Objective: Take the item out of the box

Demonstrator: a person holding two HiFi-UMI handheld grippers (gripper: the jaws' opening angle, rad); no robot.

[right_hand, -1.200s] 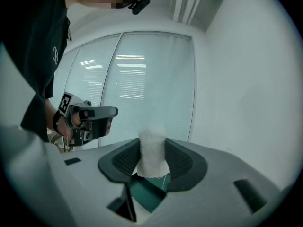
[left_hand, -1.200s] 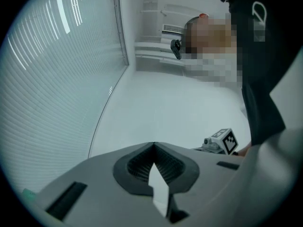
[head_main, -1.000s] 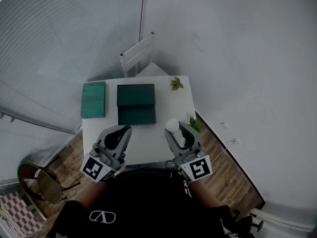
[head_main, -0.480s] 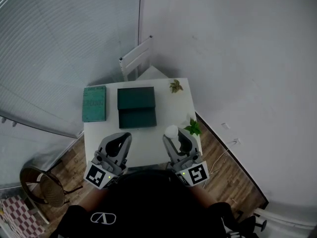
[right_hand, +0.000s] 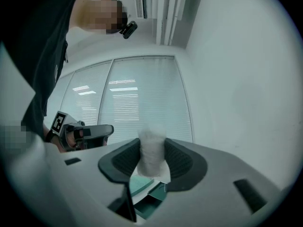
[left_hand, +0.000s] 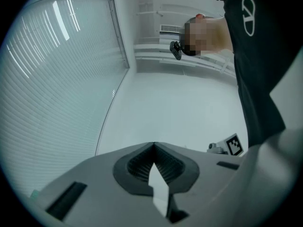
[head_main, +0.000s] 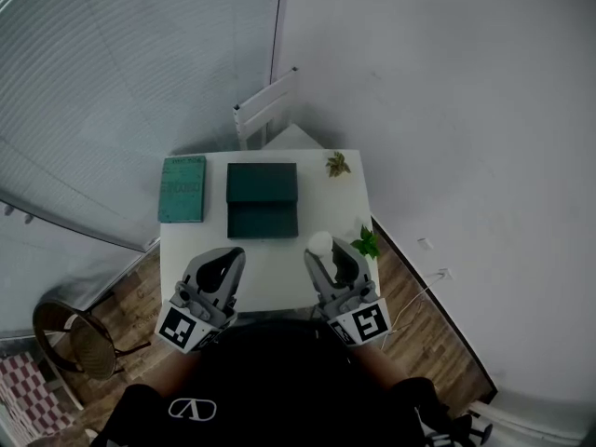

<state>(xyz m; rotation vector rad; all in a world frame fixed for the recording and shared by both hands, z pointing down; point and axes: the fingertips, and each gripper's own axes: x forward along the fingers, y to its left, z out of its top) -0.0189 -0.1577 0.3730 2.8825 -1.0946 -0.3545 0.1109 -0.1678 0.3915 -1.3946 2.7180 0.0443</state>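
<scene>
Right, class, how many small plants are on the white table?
2. One plant at the table's far right corner; the other on its right edge, beside the right gripper. More may hide behind it.

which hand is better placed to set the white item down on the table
Probably right: the right gripper grips the white item above the table; the left gripper is shut and empty.

On the table [head_main: 270, 282], the box [head_main: 262, 198] lies between a pad [head_main: 182, 188], left, and a plant [head_main: 337, 164], right.
</scene>
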